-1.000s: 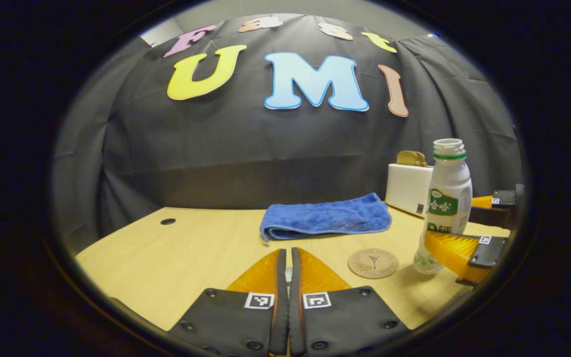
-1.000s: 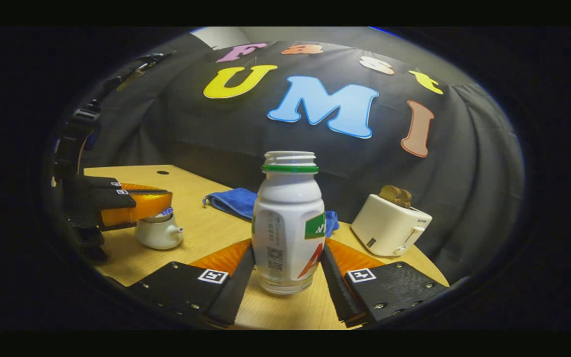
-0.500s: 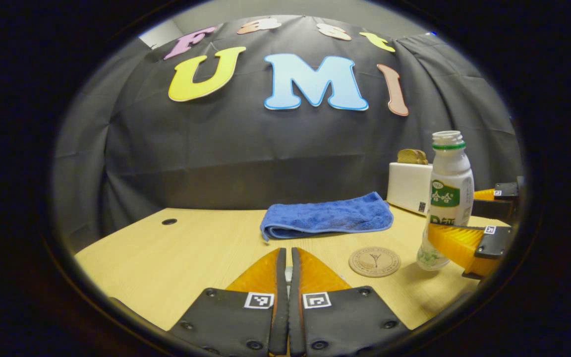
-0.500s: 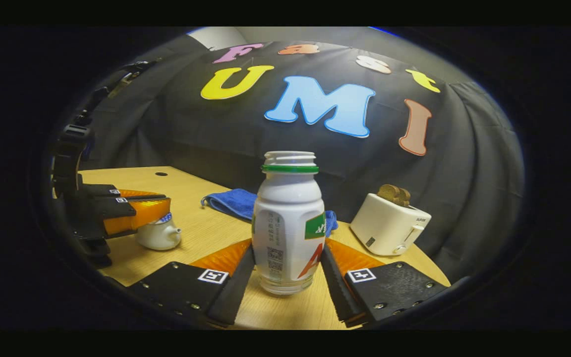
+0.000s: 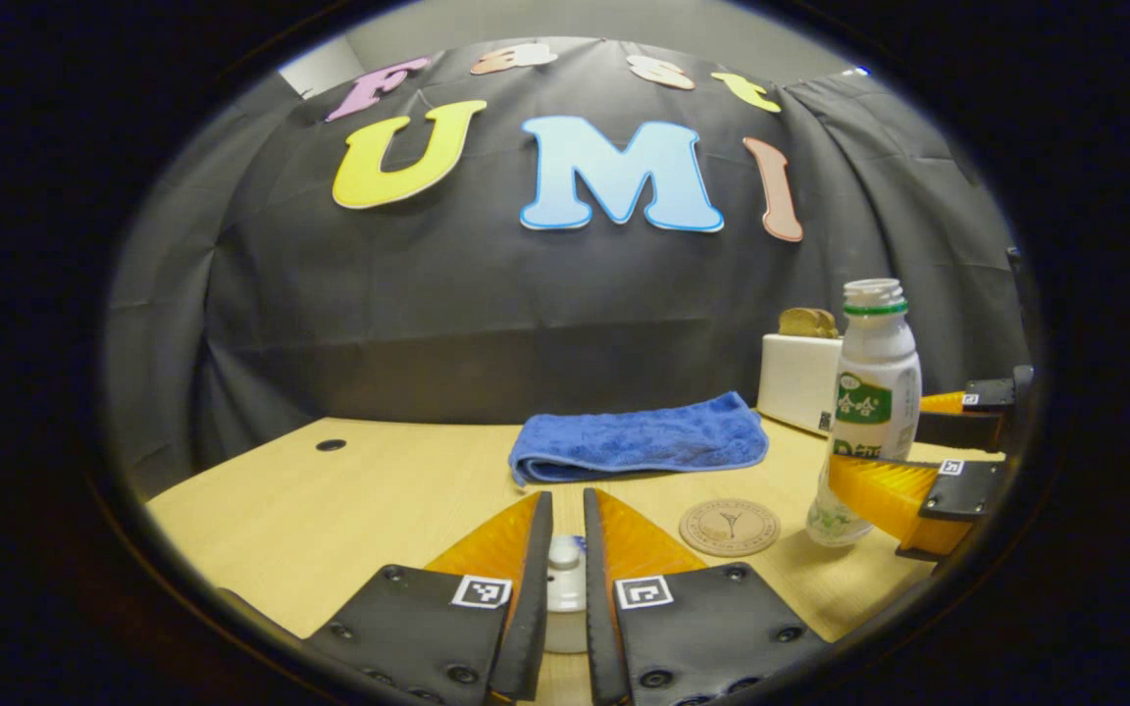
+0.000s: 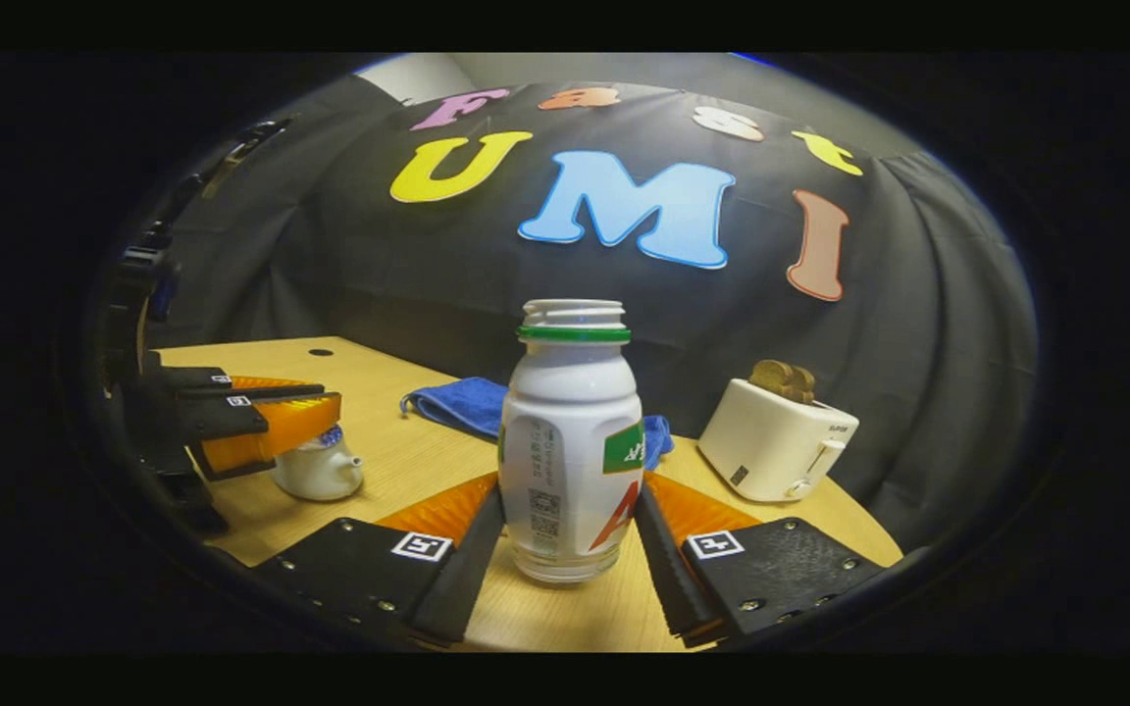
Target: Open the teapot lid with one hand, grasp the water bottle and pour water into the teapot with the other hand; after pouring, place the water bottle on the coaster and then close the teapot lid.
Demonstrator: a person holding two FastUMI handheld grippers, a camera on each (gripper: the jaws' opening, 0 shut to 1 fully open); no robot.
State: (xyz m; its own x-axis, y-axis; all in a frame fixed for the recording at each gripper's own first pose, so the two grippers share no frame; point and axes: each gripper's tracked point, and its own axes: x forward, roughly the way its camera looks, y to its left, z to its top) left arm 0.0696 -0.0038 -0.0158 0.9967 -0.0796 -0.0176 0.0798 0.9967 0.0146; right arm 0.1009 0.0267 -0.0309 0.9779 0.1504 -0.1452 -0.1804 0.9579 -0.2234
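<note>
Right gripper [image 6: 565, 529] is clamped on the water bottle [image 6: 571, 441], coaster [image 5: 730, 527] off to its left. Left gripper [image 5: 560, 549] sits slightly parted around the teapot lid [image 5: 563, 559]. Bottle's uncapped, so tilting before the teapot [image 6: 320, 469] is open probably spills.

A pale wood-grain finish, smooth and matt, is shown by the tabletop [image 5: 359, 500]. The towel [image 5: 639, 441] near the far edge is of fluffy blue cloth. Glossy white plastic is seen on the bottle [image 6: 571, 441], smooth glazed white ceramic on the teapot [image 6: 322, 471]. The coaster [image 5: 730, 527] looks matt, wood-like. The toaster [image 6: 777, 441] is of smooth white plastic.
</note>
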